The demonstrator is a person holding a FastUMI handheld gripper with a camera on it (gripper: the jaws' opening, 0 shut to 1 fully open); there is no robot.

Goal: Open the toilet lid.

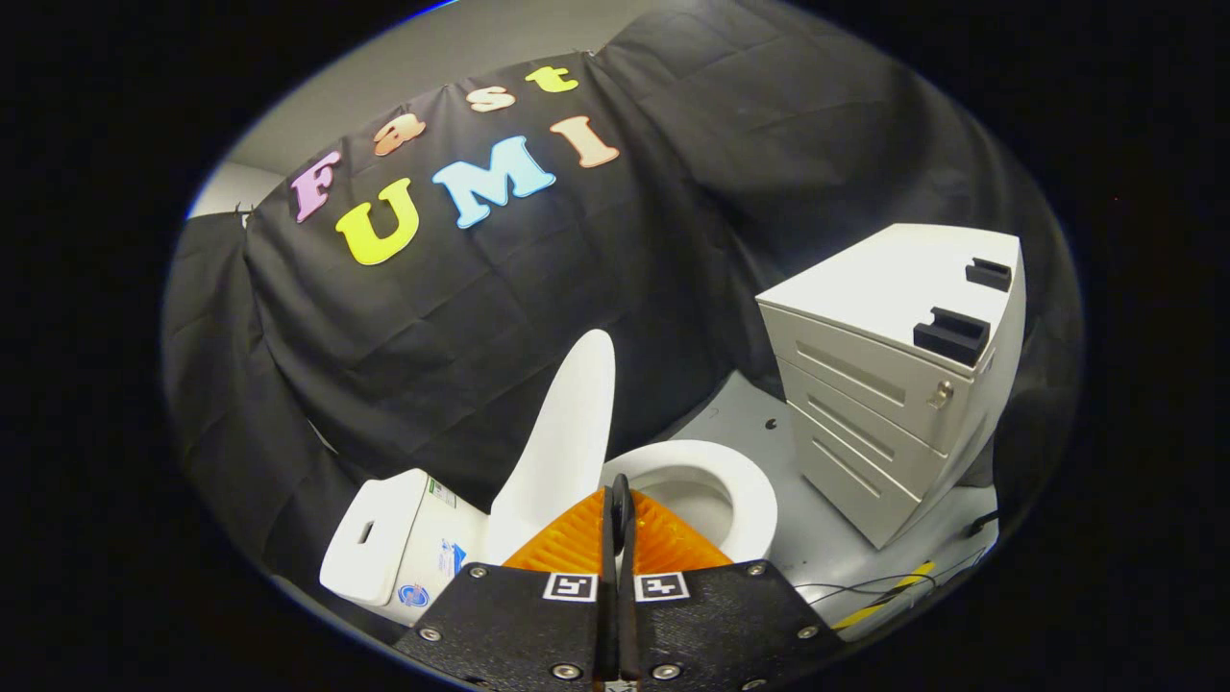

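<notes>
1. I am seeing even, soft light falling from above.
2. The white cabinet (894,384) is looking bright, without glare.
3. The fisheye is bending all edges strongly.

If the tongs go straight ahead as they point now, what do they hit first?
Probably the raised toilet lid, or the seat rim beside it. The tongs are closed with nothing between them, their tips right where lid and seat meet. Depth is unclear, so I can't say which comes first.

Black cloth wall (480,317), grey floor (826,538), white drawer cabinet (894,404) w/ lock.
</notes>
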